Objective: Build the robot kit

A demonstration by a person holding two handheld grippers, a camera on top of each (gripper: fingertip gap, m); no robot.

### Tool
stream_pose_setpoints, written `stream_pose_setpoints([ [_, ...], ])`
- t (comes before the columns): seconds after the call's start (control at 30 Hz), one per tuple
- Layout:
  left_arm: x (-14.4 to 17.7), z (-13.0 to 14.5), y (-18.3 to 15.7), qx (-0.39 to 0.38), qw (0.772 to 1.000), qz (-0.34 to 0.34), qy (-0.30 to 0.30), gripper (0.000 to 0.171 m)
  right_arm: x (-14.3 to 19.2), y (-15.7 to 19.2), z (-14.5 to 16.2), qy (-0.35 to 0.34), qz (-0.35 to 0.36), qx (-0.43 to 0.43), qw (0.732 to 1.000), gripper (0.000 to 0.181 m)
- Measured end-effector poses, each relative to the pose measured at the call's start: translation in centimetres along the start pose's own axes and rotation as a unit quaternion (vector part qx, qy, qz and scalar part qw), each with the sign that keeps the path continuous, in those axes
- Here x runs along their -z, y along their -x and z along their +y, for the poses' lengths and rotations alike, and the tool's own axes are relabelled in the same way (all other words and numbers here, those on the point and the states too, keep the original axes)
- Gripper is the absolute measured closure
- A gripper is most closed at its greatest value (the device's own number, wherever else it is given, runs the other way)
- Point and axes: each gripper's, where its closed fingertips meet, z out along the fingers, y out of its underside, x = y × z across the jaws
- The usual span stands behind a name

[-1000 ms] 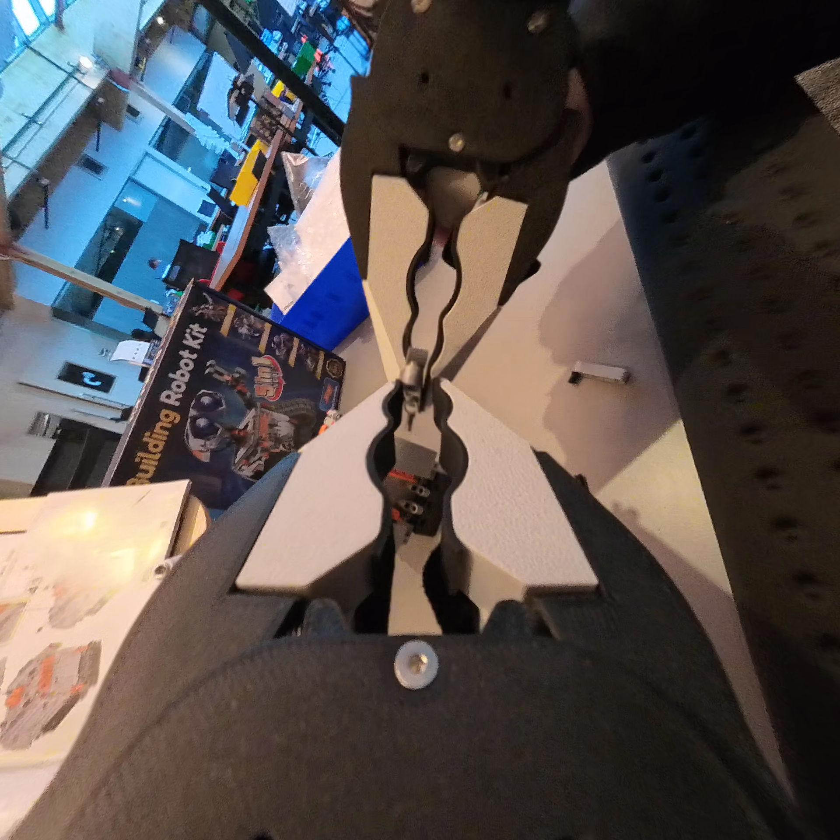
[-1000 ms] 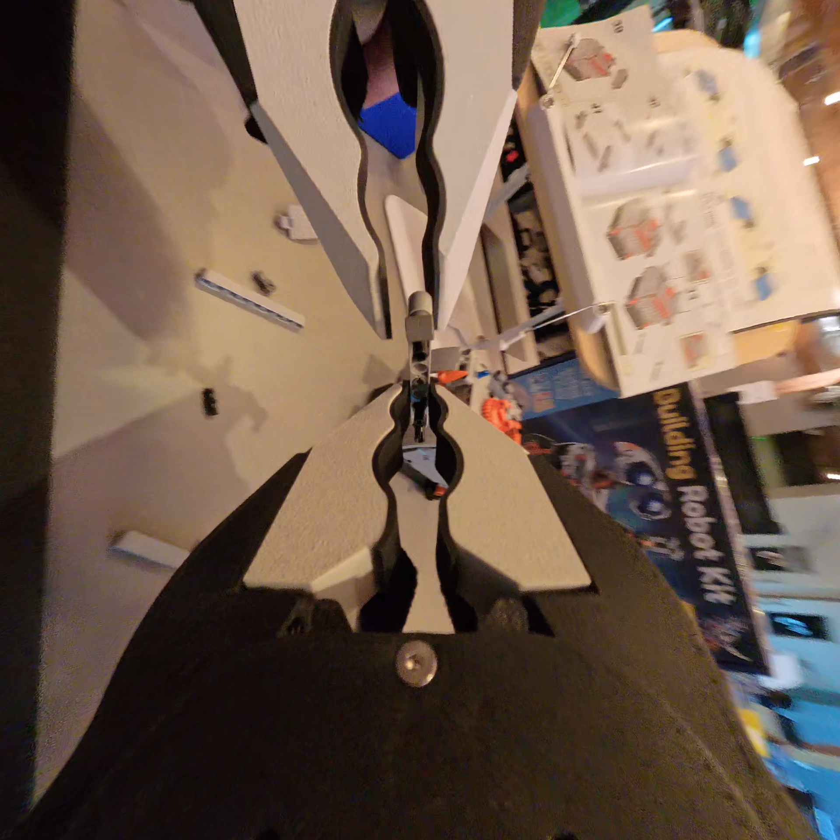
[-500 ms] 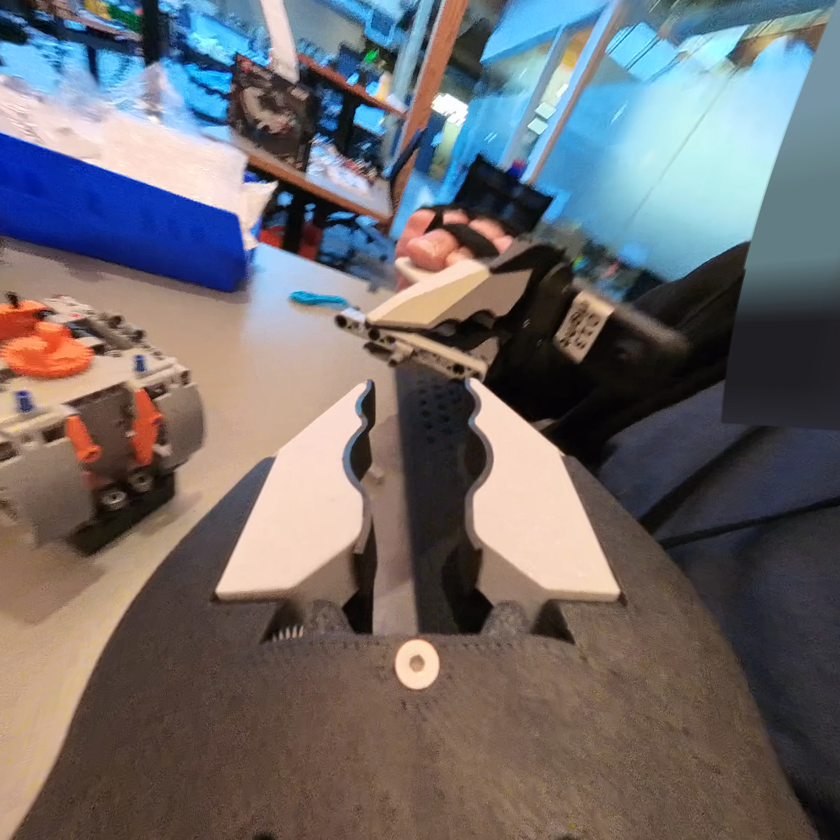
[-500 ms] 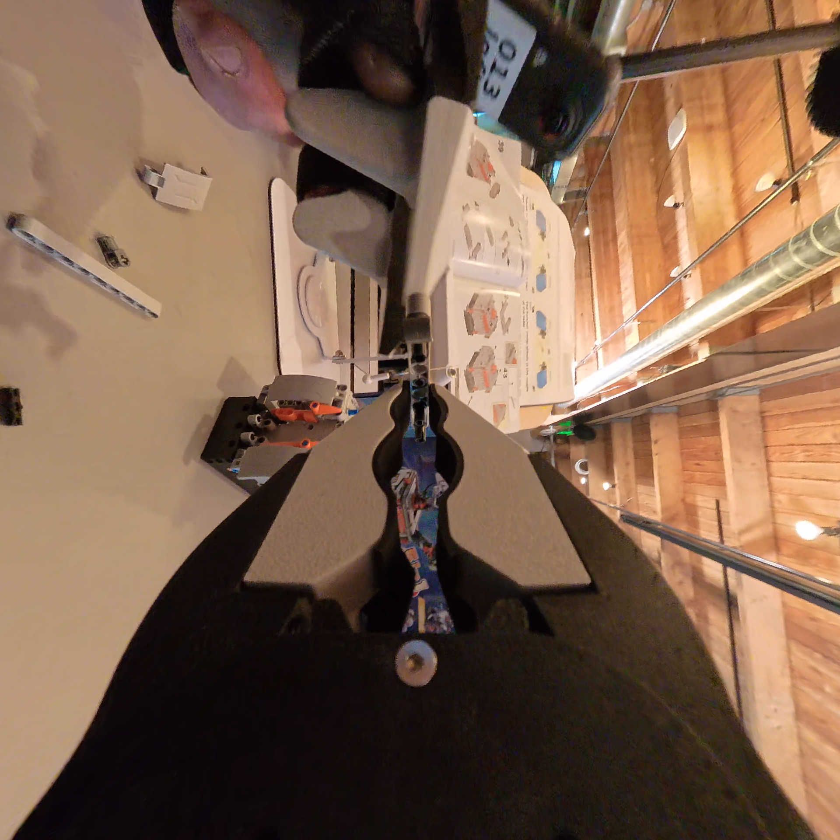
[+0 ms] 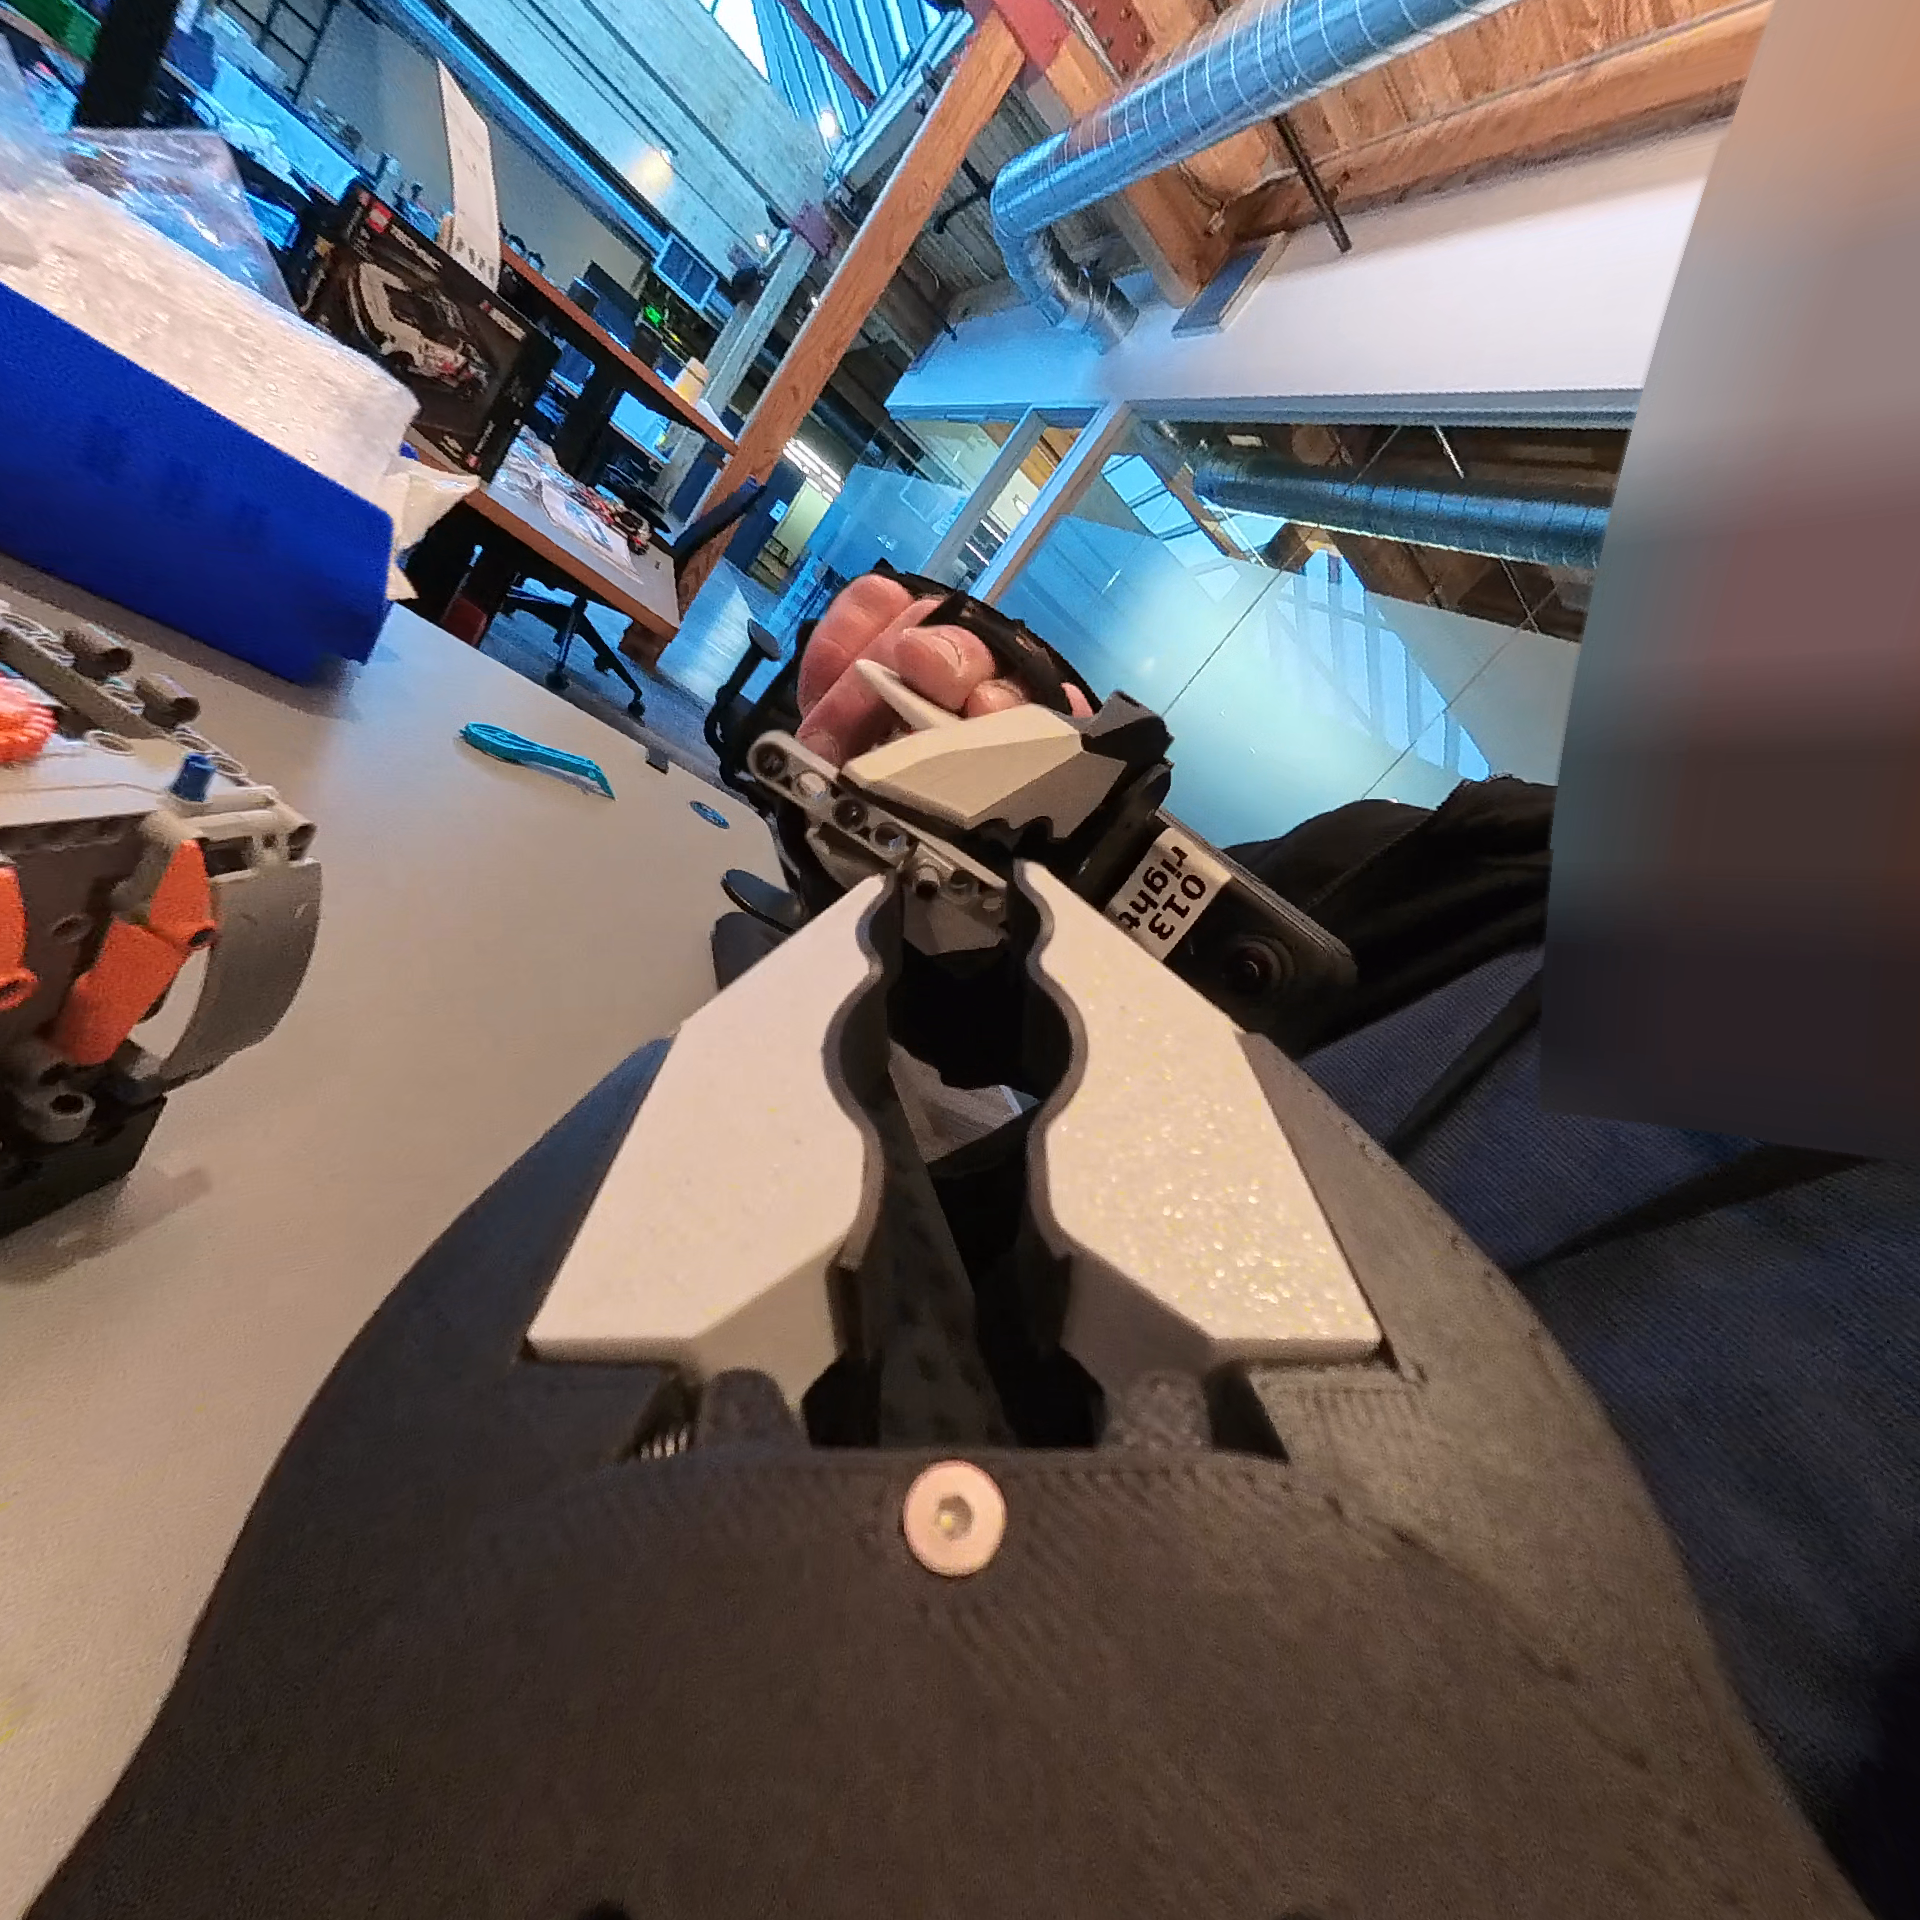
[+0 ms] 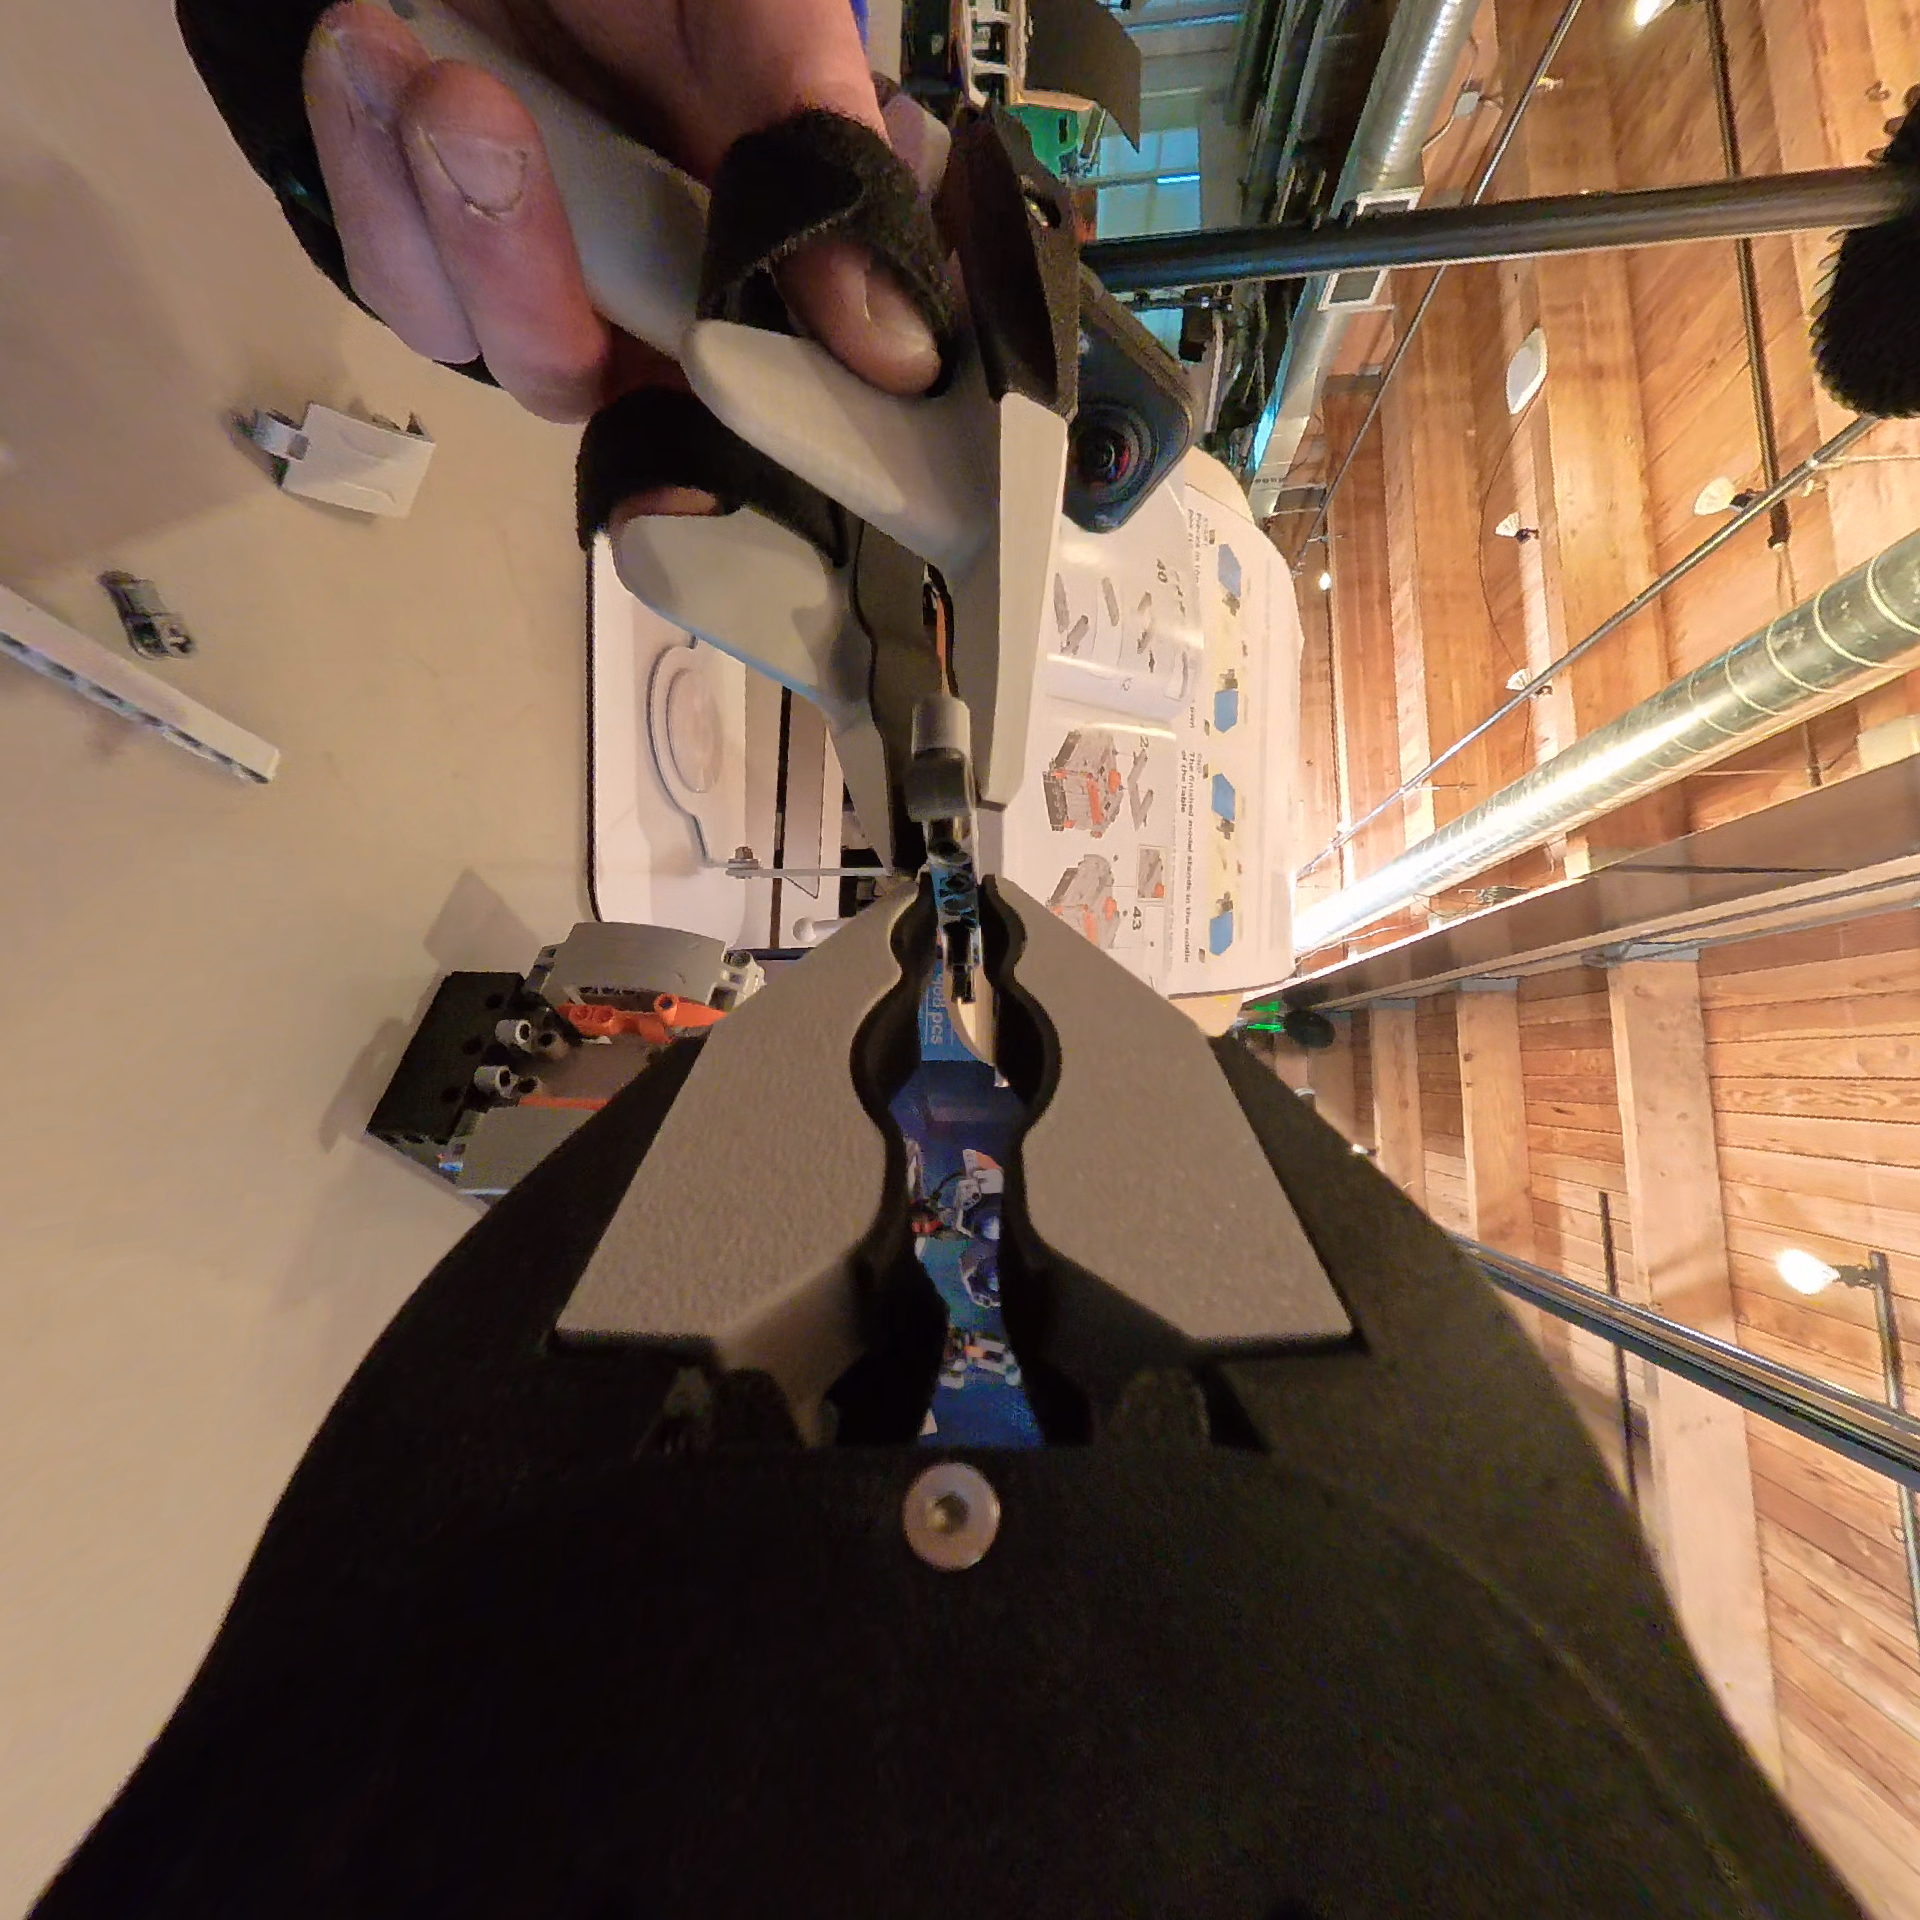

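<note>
The thin black bar with holes (image 6: 956, 914) is up in the air, middle of the frame. The right gripper (image 6: 954, 894) pinches it tight. A small grey piece (image 6: 940, 753) sits on its far end, between the left gripper (image 5: 954, 894) tips; I cannot tell if they squeeze it. A half-built toy (image 5: 125, 935) sits on the table (image 5: 468, 935) at left. The blue bin (image 5: 156, 499), upper left, holds clear bags (image 5: 156, 291)

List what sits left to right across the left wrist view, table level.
Orange-and-grey brick model → teal part → small blue disc → holed beam clamped in the right gripper → dark sleeve. The blue bin is left out: it spans over the model's place.
</note>
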Motion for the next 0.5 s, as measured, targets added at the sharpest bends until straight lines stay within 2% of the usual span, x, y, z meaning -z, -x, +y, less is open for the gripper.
stream_pose_setpoints([
  [0.5,1.2,-1.1,0.5,0.01,0.999,0.0,-0.031,0.158,-1.5,-0.4,0.1,0.006,0.001,-0.06,0.998,0.173],
])
